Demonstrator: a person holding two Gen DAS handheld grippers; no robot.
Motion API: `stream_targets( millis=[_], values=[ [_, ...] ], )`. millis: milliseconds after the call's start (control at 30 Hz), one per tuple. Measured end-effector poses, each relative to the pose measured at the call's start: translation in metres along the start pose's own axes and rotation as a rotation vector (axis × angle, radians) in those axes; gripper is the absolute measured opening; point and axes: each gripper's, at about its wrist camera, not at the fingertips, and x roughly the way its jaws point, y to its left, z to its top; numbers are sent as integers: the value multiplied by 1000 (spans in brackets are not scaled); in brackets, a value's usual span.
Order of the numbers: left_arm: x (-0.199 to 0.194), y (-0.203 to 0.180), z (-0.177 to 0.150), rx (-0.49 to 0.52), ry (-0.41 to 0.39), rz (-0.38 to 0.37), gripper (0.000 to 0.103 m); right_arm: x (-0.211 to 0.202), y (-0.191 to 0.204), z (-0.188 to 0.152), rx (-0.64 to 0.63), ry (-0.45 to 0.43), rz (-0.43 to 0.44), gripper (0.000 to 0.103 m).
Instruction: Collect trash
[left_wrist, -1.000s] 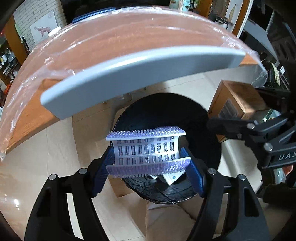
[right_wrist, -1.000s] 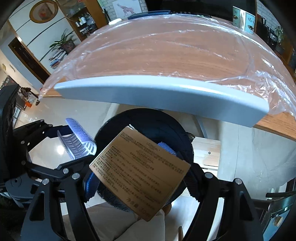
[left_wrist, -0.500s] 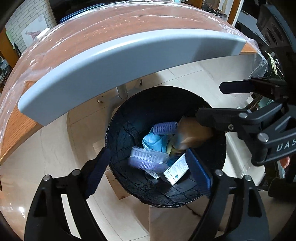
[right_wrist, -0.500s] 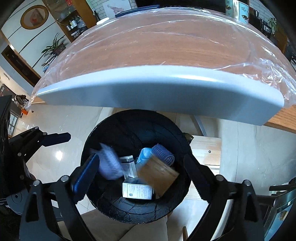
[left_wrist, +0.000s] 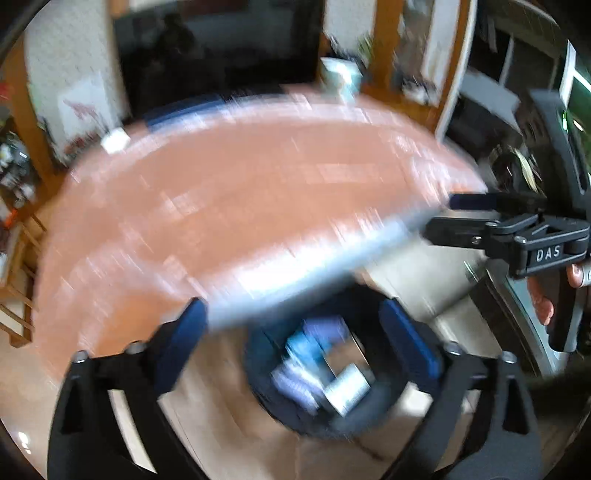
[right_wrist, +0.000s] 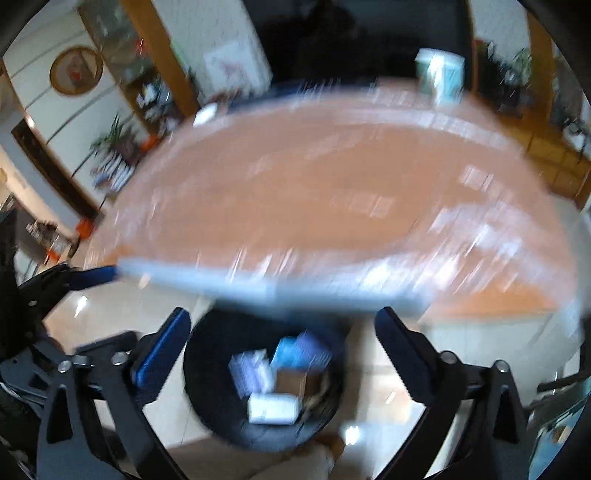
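Hovering spread and empty above round black trash bin (right_wrist: 207, 417); risking clipping grey-edged wooden table (right_wrist: 332, 192) beside bin during blurred swing.

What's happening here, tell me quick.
A person holds a claw in each hand, collecting trash. The left claw and right claw are both open and empty, above a black bin on the floor just past the table edge. The bin holds several items: a brown box, a white box, something blue. Both views are motion-blurred.
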Motion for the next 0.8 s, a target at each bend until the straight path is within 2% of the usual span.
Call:
stream_targets(
  millis=[67, 167, 267, 333, 433, 600, 700, 800],
  values=[
    [1, 25, 25, -34, -57, 67, 100, 2, -20, 30, 19, -53, -91, 99],
    [20, 62, 52, -107, -75, 139, 100, 21, -54, 68, 56, -86, -191, 99],
    [51, 104, 76, -184, -59, 195, 100, 49, -85, 97, 85, -72, -260, 99],
    [74, 130, 88, -230, -37, 228, 100, 70, -103, 110, 99, -51, -285, 99],
    [103, 161, 101, -292, -3, 238, 100, 96, -127, 125, 110, -15, -334, 99],
    [137, 191, 113, -320, 30, 271, 100, 115, -161, 145, 146, -13, -382, 99],
    [155, 204, 119, -331, 56, 286, 100, 128, -169, 149, 135, 10, -403, 99],
    [165, 214, 120, -354, 65, 287, 100, 131, -175, 154, 136, -3, -399, 99]
  ],
)
